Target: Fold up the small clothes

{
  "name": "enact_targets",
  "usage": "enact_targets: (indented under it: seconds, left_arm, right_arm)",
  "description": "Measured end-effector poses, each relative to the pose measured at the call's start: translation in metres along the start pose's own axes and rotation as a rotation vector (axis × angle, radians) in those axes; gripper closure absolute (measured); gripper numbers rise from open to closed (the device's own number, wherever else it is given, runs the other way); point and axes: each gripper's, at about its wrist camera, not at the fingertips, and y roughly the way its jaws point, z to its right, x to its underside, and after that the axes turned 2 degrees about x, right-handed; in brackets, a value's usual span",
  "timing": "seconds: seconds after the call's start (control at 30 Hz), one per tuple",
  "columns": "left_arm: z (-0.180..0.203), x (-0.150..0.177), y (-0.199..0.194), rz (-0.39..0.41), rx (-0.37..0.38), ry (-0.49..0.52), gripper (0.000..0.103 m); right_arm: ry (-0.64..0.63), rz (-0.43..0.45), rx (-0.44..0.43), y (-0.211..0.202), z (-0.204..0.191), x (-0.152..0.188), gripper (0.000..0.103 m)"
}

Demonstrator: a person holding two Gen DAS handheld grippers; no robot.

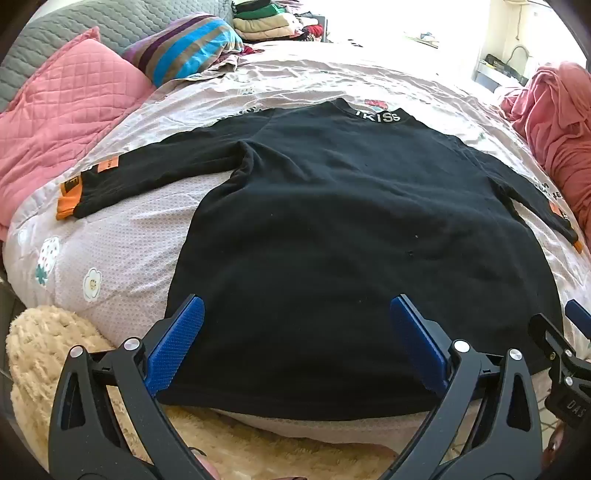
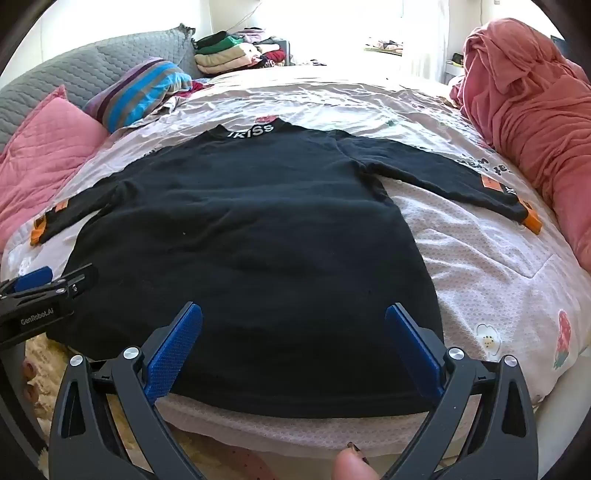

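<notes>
- Looking along the left gripper (image 1: 297, 306) in the left wrist view, its blue fingers (image 1: 177, 339) stand wide apart with nothing between them, poised over the near hem of the black sweater (image 1: 332, 221).
- The sweater lies flat on the bed cover (image 1: 122, 251), collar at the far end with white lettering, both sleeves spread outward.
- Its left sleeve (image 1: 147, 177) reaches toward the pink quilted pillow (image 1: 62, 118) and ends in an orange cuff; the other sleeve runs toward a heap of pink cloth (image 1: 554, 129) at the right edge.
- A striped pillow (image 1: 184, 48) sits beyond the pink one, and a stack of folded clothes (image 1: 266, 18) lies at the far end.
- A fluffy cream rug (image 1: 55, 362) shows below the bed edge.
- The right gripper (image 1: 569, 354) enters at the lower right edge of this view; its fingers cannot be judged here.
- In the right wrist view, the right gripper (image 2: 293, 319) also has its fingers (image 2: 413, 350) spread wide and empty above the sweater's (image 2: 258, 240) near hem.
- The right sleeve (image 2: 443, 177) stretches toward the pink cloth heap (image 2: 535, 110), orange cuff at its tip.
- The left gripper (image 2: 40, 291) shows at the left edge beside the hem.
</notes>
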Motion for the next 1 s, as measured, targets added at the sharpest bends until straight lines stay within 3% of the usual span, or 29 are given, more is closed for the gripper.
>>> enact_targets:
  seconds: [1.0]
  left_arm:
    - [0.000, -0.002, -0.003, 0.007, -0.005, 0.007, 0.008]
  right_arm:
    - [-0.038, 0.008, 0.005, -0.002, -0.012, -0.001, 0.004]
